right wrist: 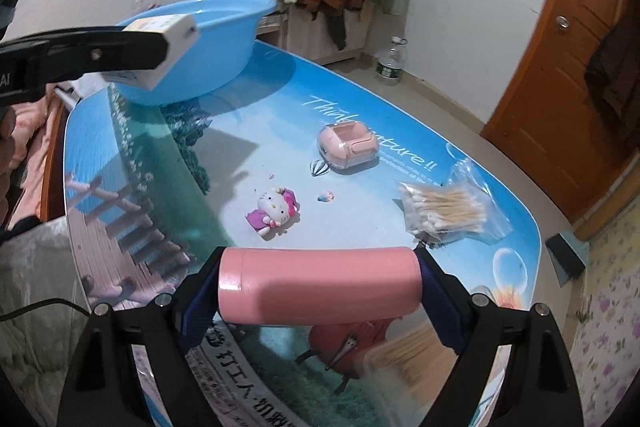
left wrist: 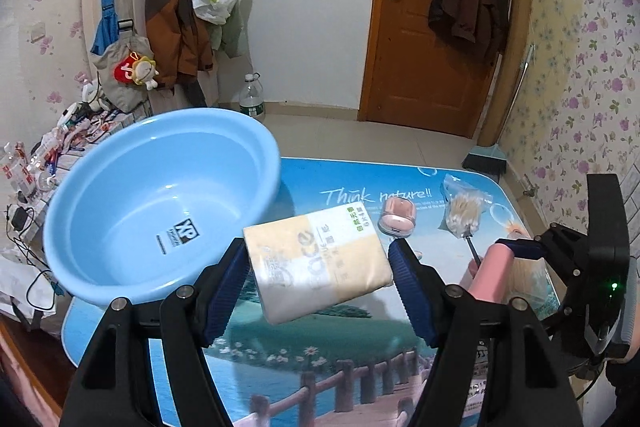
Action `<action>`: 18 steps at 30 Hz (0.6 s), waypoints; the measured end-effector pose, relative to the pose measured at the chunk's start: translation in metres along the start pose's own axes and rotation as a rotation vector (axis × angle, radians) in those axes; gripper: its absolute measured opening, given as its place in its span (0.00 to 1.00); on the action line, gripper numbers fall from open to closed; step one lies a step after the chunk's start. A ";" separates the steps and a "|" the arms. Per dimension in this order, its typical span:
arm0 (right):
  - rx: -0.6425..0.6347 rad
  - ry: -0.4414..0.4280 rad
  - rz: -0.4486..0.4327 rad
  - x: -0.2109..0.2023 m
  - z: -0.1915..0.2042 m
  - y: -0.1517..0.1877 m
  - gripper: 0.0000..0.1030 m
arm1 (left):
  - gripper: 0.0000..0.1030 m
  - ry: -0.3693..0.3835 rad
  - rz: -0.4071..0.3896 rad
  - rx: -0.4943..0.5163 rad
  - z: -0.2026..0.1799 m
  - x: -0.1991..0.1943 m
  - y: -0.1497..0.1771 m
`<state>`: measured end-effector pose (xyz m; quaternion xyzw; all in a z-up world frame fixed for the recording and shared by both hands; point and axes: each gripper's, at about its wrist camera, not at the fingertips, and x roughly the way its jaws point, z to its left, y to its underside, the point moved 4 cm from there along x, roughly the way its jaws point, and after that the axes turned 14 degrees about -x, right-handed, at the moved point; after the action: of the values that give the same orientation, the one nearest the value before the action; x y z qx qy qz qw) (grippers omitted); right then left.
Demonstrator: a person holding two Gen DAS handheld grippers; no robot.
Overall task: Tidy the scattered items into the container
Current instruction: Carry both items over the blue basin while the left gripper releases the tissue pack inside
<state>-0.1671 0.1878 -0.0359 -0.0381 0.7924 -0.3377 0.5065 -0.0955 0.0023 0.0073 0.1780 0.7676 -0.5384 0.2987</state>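
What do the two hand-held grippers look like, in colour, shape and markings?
Each hand-held gripper, left and right, has black angular plastic arms with silver rivets. Their fingers carry ribbed dark blue pads. The right one's body shows a small green light in the left wrist view; the left one's body bears white lettering, partly cut off.

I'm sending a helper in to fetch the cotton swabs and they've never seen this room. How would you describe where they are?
Start at the picture-printed table with the blue basin at one end. At the opposite end, past the pink case, lies the bag of cotton swabs. It is the only clear plastic bag there, packed with wooden sticks with white tips.
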 end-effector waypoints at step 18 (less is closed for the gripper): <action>0.274 0.103 -0.099 -0.055 0.044 -0.028 0.87 | 0.68 -0.035 -0.087 -0.041 0.064 -0.058 -0.005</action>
<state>-0.1123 0.1665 0.0118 0.0098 0.7611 -0.4687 0.4482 -0.0373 -0.0560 0.0335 0.1290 0.7802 -0.5382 0.2917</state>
